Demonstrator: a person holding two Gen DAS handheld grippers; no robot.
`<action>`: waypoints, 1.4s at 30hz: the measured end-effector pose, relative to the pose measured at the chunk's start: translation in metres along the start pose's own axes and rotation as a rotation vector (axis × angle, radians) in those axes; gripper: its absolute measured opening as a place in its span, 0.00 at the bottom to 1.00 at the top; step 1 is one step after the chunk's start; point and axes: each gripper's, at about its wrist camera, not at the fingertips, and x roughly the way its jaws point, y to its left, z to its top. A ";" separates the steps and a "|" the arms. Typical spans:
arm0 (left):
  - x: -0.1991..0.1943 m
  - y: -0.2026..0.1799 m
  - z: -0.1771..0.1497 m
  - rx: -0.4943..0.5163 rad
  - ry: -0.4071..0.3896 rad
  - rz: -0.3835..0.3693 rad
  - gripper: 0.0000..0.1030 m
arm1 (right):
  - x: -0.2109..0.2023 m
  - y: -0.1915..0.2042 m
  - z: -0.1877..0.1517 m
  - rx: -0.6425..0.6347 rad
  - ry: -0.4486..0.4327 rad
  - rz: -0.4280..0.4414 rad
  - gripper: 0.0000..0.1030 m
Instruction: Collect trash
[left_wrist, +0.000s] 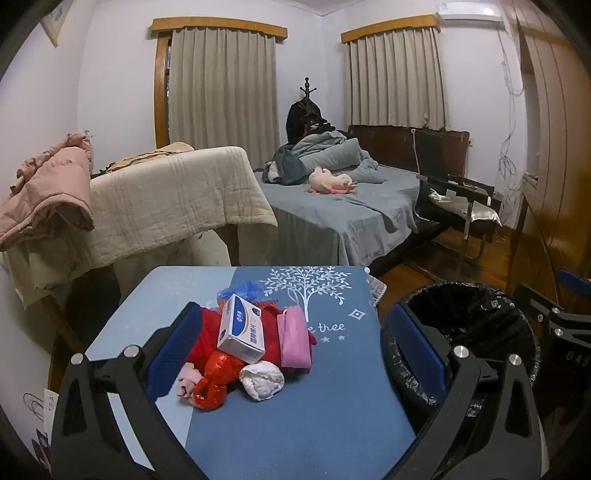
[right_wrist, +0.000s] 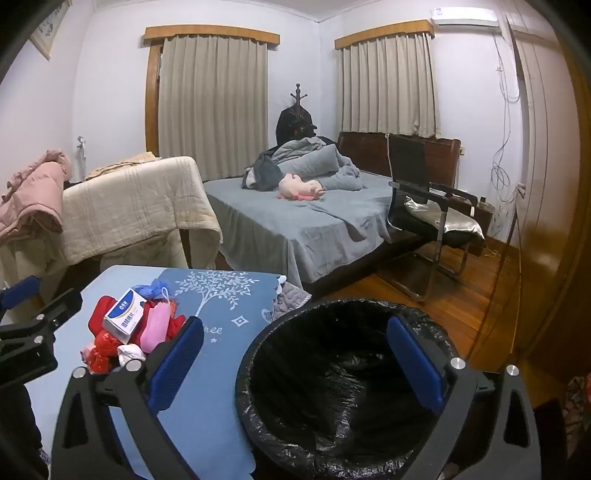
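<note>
A pile of trash lies on the blue table (left_wrist: 325, 406): a white and blue box (left_wrist: 240, 328) on red wrapping (left_wrist: 214, 373), a pink mask (left_wrist: 293, 341), a white crumpled tissue (left_wrist: 263, 380) and a blue bag (left_wrist: 245, 290). My left gripper (left_wrist: 291, 347) is open and empty, its fingers either side of the pile, just short of it. My right gripper (right_wrist: 295, 362) is open and empty above the black-lined trash bin (right_wrist: 332, 387). The pile shows in the right wrist view too, with the box (right_wrist: 123, 315) on top. The bin (left_wrist: 476, 325) stands right of the table.
A bed with grey sheets (right_wrist: 295, 221) and a pink plush toy (right_wrist: 301, 192) stands behind. A black chair (right_wrist: 424, 206) is at the right on the wooden floor. A sofa under beige cloth (left_wrist: 166, 206) stands behind the table at the left.
</note>
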 end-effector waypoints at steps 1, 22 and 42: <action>0.000 -0.001 0.000 0.002 0.000 0.001 0.95 | 0.000 0.000 0.000 0.000 0.000 0.000 0.94; -0.002 0.000 0.003 -0.009 0.002 -0.003 0.95 | 0.000 0.002 0.000 -0.002 -0.007 -0.003 0.94; -0.002 -0.001 0.003 -0.010 0.003 -0.002 0.95 | 0.002 0.003 -0.001 -0.001 -0.006 -0.002 0.94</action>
